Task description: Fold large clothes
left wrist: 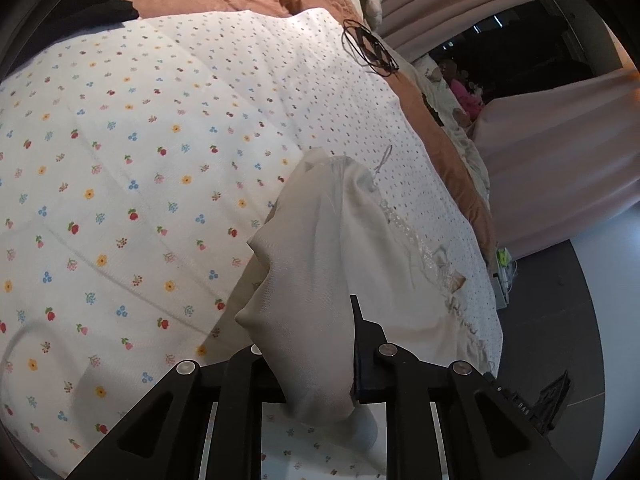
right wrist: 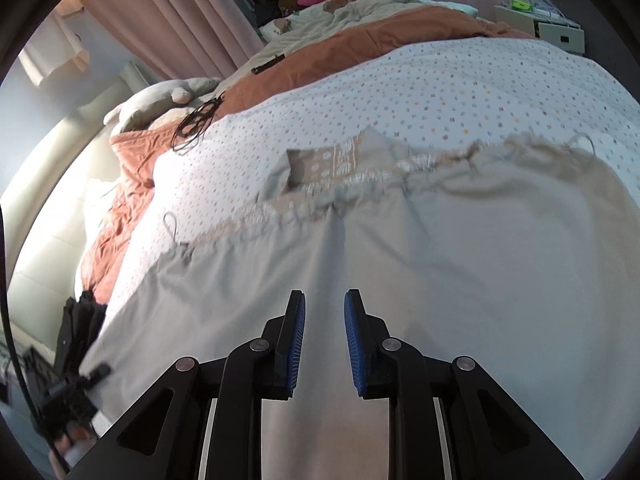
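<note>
Two tongs are at work on one pale beige garment (right wrist: 420, 280), which lies spread over the flowered bedspread (left wrist: 140, 140) and fills the lower and right part of the right wrist view. The step in hand looks like the start of a fold: one side is gripped and lifted while the other is free.

The left tongs (left wrist: 308, 344) are pinching a bunched corner of the garment (left wrist: 320, 264); in the left wrist view the cloth rises out of the jaws at bottom centre and drapes toward the middle of the frame, hiding one finger.

The right tongs (right wrist: 325, 344) stand a little spread at bottom centre of their view, blue pads (right wrist: 352, 340) facing each other with nothing between them, above flat cloth. The trimmed edge (right wrist: 360, 184) across the middle is blurred, so I cannot say for sure whether it is a waistband or a neckline.

Next, the right tongs probably need to drop onto an edge or corner matching the left's hold and close, so both can carry the fold across evenly.
</note>
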The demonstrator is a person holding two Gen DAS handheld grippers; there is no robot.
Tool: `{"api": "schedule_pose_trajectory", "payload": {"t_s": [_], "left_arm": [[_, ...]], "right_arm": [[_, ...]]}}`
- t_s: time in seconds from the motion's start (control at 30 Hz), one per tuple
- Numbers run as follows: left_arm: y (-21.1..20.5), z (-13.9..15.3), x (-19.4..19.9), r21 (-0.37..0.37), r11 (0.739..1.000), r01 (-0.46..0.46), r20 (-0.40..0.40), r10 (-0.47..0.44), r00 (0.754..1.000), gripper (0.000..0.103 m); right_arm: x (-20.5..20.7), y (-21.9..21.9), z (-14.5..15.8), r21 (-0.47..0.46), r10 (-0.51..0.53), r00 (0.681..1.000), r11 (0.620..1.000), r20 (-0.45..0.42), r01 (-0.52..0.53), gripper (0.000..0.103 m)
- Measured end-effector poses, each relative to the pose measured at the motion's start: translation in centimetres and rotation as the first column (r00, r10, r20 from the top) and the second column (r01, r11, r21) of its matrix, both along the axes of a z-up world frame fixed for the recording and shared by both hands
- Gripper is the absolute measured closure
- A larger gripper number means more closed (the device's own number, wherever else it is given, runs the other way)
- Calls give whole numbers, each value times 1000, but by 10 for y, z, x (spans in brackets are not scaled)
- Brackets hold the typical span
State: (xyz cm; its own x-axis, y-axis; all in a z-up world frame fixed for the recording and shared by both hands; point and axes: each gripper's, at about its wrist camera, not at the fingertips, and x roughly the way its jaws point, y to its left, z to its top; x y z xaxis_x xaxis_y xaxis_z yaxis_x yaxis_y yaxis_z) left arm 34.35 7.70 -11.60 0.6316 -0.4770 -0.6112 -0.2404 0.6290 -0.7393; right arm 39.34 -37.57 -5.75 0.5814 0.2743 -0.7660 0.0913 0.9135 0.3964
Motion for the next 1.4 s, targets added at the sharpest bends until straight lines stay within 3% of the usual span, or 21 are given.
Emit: {"api": "schedule_pose_trajectory", "payload": {"t_s": [0.47,0.77,1.07,1.4], "left_arm": [[-18,49,9,-6,999,53,93,-52,994,85],[-46,90,9,18,994,111,161,-112,981,86],[-99,152,8,63,979,194,254,-204,945,86],[-182,216,9,127,945,303,319,-328,889,86]], "right_arm": [[-90,40,-10,7,101,994,995,-39,-101,82],[-97,42,-68,51,100,983,994,-153,-93,82],[-90,34,-77,94,86,981,993,-174,-71,89],[-108,3,-86,280,86,984,959,-156,-39,89]]}}
